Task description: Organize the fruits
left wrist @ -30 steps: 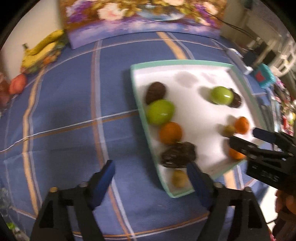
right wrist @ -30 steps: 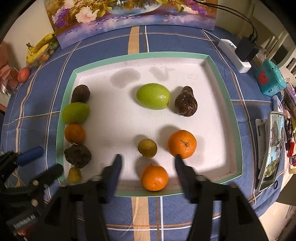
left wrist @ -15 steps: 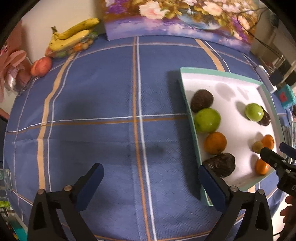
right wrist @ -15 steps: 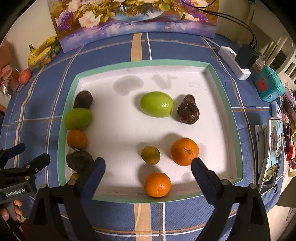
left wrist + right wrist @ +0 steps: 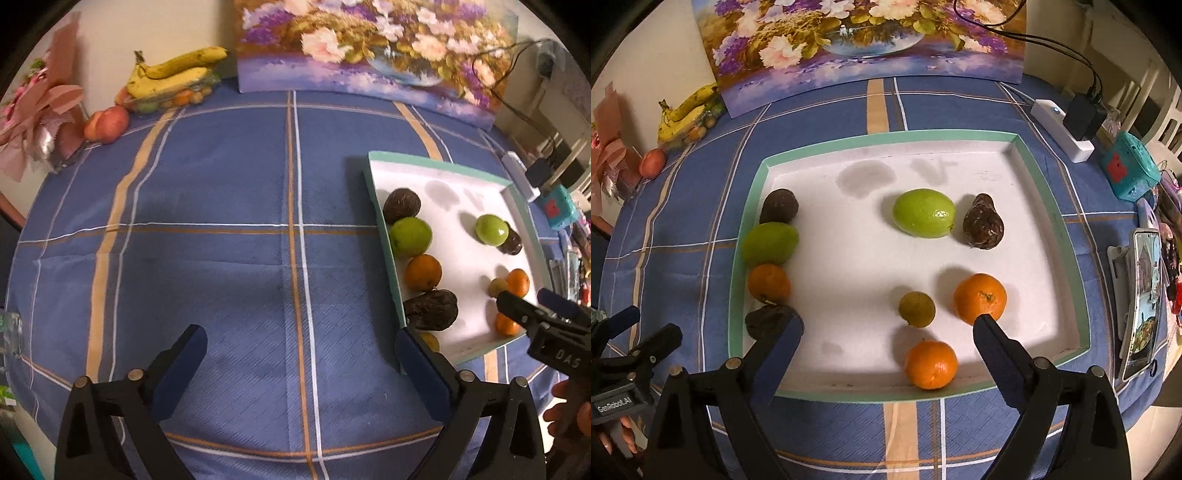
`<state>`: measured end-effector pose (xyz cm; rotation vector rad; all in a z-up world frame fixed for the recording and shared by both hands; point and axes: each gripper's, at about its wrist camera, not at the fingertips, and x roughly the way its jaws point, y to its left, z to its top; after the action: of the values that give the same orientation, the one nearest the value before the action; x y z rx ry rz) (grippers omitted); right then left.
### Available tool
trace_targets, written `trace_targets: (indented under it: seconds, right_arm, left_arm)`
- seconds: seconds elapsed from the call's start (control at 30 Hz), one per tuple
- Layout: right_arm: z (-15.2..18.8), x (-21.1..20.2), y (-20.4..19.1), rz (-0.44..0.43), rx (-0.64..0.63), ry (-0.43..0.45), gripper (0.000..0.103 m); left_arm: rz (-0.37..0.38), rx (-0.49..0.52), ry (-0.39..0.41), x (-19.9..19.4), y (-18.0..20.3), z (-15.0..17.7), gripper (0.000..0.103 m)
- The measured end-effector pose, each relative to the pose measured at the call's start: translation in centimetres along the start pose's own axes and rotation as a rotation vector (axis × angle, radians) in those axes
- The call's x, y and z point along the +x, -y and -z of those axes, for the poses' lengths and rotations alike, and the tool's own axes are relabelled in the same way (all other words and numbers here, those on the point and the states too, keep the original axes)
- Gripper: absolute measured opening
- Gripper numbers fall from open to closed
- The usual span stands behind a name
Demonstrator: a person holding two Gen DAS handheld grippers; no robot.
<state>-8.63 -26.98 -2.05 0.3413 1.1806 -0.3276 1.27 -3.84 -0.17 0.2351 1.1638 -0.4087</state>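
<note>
A white tray with a teal rim (image 5: pixel 886 138) holds the fruit. Along its left wall lie a dark round fruit (image 5: pixel 778 206), a green fruit (image 5: pixel 770 243), an orange (image 5: pixel 769 283) and a wrinkled dark fruit (image 5: pixel 764 321). Loose on the tray are a second green fruit (image 5: pixel 923 213), a dark pear-shaped fruit (image 5: pixel 983 222), an orange (image 5: pixel 980 298), a small olive fruit (image 5: pixel 917 309) and another orange (image 5: pixel 931 364). My right gripper (image 5: pixel 888 326) hangs open over the tray's front, holding nothing. My left gripper (image 5: pixel 301 349) is open and empty above the blue cloth, left of the tray's rim (image 5: pixel 384 221).
Bananas (image 5: pixel 173 74) and an apple (image 5: pixel 107 123) lie at the far left by a pink bouquet (image 5: pixel 40 118). A flower painting (image 5: pixel 864 48) leans at the back. A power strip (image 5: pixel 1060 129), a teal box (image 5: pixel 1128 170) and a phone (image 5: pixel 1141 302) line the right side.
Both grippers have opened wide. The left gripper has swung left, off the tray's corner and out over the cloth. The right gripper has stayed over the tray's front.
</note>
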Motion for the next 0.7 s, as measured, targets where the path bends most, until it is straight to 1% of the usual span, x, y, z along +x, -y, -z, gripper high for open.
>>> trace_targets:
  seconds: [0.1,0.2,0.27,0.37,0.47,0.57,0.7]
  right_arm:
    - [0.6,-0.4,-0.2,0.010,-0.005,0.008,0.095]
    - [1.1,-1.0,-0.6,0.013,-0.017,0.021,0.095]
    - [1.5,-1.5,-0.9,0.012,-0.030,0.035,0.095]
    - [2.3,-2.1,-1.4,0.023,-0.056,0.052,0.095]
    - [3.1,-2.6,-1.8,0.031,-0.073,0.063,0.095]
    - [3.9,-3.2,-2.2,0.044,-0.092,0.082,0.095]
    - [4.8,-3.9,-2.7,0.041,-0.109,0.101,0.095]
  left_arm:
    - [-0.011,-0.009,0.034,-1.3,-0.3,0.7,0.103]
    - [-0.053,-0.005,0.045,-2.1,-0.5,1.1,0.103]
    - [-0.066,0.006,0.064,-2.7,-0.3,1.5,0.103]
    - [-0.103,0.004,0.067,-3.3,-0.2,2.1,0.103]
    - [-0.108,-0.005,0.080,-4.0,-0.4,2.4,0.103]
    - [-0.151,-0.009,0.081,-4.3,-0.4,2.8,0.103]
    - [-0.155,-0.018,0.086,-4.7,-0.6,3.0,0.103]
